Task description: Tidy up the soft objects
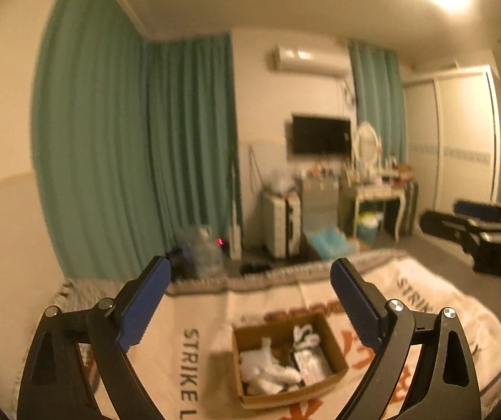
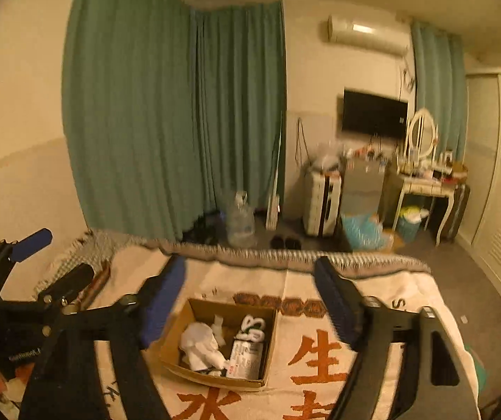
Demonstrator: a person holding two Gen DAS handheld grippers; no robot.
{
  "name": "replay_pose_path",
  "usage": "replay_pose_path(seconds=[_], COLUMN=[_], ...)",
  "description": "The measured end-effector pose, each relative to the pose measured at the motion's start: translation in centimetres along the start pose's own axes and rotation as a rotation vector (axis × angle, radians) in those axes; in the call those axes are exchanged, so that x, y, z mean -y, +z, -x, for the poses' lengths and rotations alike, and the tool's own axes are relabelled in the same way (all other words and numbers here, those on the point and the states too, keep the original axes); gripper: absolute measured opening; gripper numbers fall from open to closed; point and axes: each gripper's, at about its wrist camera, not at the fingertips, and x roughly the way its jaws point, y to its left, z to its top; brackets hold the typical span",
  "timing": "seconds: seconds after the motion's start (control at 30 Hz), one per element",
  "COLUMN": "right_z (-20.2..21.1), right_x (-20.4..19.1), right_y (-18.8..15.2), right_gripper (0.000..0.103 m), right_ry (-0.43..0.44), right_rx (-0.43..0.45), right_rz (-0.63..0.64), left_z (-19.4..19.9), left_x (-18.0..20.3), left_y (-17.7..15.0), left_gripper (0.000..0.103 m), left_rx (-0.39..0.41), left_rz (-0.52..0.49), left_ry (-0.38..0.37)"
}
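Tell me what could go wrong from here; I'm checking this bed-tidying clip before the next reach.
1. Both views are blurred, so aim may be off when a gripper goes for the box.
2. The white cloth lies against a printed packet; the open right gripper might pinch both.
3. The box sits on a soft blanket, so a push from the open left gripper could tip or slide it.
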Motion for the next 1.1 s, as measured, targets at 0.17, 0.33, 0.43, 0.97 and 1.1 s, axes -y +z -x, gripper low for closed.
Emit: replay_pose_path(seconds=[0.17,0.33,0.43,0.97,1.1], right_z=[3.9,3.7,1.9,-7.0,-6.9], right_x=[-0.8,-1.1,-0.8,2.2,2.2], right_y=[-1.8,-6.8,-10.3,-22.0,-21.9], right_gripper=[0.103,0.103,0.103,0.103,0.103], right_ry=[0.018,-0.023,-0.035,-0.057,-0.057], right_rx=[0.073,0.113,0.099,-0.052,-0.042], right_rz=[-0.016,-0.008,0.01,-0.041,-0.043], left_z=[2.6,1.0,-0.2,-4.5,-4.6], left_x=[-0.7,-0.1,-0.2,0.5,0.1], left_y=[-2.3,-6.9,-9.3,-18.2,-18.3], left_gripper=[0.094,0.094,0.094,0.094,0.094], left_rx=[0.05,0.031,0.013,-0.131,-0.144], left_rz=[0.043,-0.001,0.014,-0.036,-0.021], left_ry=[0.029,0.144,0.147,0.101,0.101])
